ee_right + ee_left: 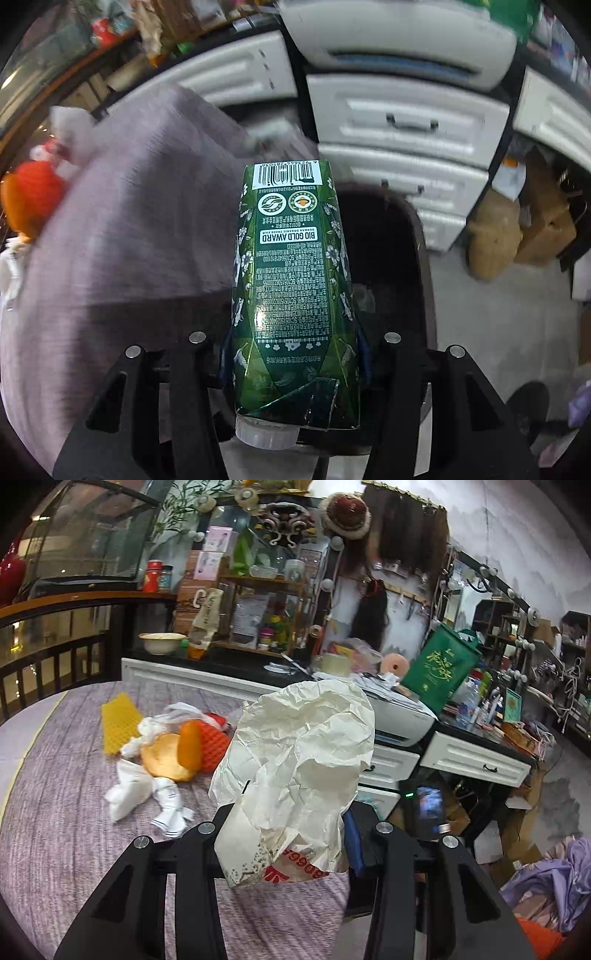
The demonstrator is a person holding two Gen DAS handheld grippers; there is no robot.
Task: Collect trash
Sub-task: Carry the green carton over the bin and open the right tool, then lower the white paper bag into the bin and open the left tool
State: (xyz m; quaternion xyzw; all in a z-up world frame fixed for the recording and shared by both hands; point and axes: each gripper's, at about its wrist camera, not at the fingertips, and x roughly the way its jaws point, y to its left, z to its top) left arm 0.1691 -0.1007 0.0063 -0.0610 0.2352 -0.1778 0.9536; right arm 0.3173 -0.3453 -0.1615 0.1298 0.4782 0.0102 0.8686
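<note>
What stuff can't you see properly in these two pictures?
- Left wrist view: the left gripper has its pads hidden by the crumpled white paper bag.
- Right wrist view: the dark bin is mostly hidden behind the green drink carton; its contents cannot be seen.
- Right wrist view: the orange and white litter is motion-blurred.

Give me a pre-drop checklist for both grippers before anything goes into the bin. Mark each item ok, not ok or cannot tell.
1. Right gripper clamped on the green drink carton: ok, pads press both its sides.
2. Carton over the dark bin: ok, the bin opening shows right behind it.
3. Carton's cap closed: cannot tell.
4. Left gripper holding the crumpled paper bag: ok, the bag stands pinched between its fingers.
5. Paper bag over the bin: not ok, the left wrist view shows table and cabinets, no bin.
6. Table cleared: not ok, orange peel, foam netting, yellow sheet and white wrappers lie there.
</note>
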